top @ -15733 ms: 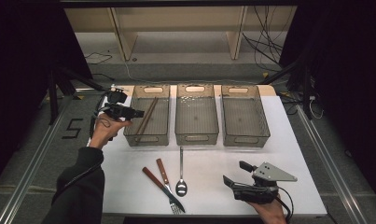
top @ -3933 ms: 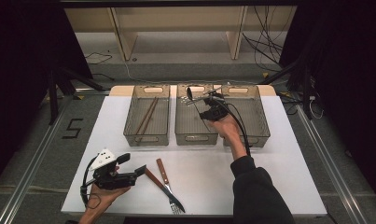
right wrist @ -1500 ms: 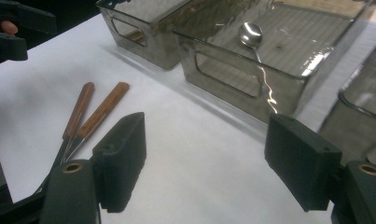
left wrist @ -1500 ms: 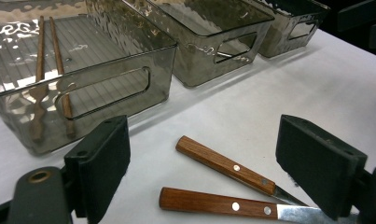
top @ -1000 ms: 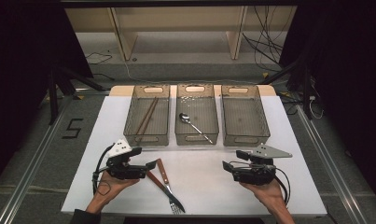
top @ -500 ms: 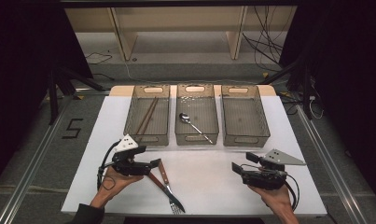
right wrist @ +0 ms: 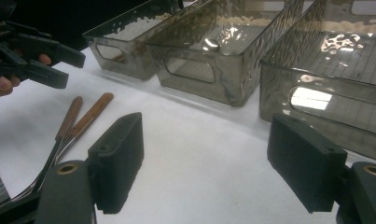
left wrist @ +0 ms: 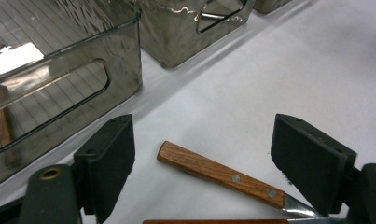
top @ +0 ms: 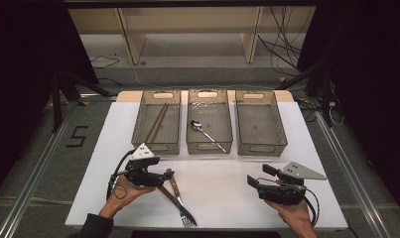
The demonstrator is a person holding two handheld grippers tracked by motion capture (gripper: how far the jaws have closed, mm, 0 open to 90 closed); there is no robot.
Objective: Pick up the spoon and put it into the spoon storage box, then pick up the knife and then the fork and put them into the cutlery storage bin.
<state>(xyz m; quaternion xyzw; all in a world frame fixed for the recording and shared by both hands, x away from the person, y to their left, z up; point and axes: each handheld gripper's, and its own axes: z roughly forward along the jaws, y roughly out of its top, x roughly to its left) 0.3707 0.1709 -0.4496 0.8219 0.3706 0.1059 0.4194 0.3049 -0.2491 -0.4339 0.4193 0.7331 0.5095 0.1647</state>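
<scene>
Near left of the white table [top: 222,183]: where the work sits.
Left gripper [top: 168,174]: low over the wooden handles; jaws wide but just been closing a little, one handle between them, pads not touching it.
Fork [top: 180,201]: flat on the table, wooden handle [left wrist: 220,173] lying between the left jaws.
Second utensil [top: 164,191]: crossing beside the fork.
Right gripper [top: 251,182]: near right, jaws released, nothing between them.
Far bins: chopsticks [top: 156,122] left, spoon [top: 206,134] middle.

Two wooden-handled forks [top: 177,198] lie flat on the white table [top: 222,193], side by side, handles [left wrist: 220,173] toward the bins, tines toward the near edge.
</scene>
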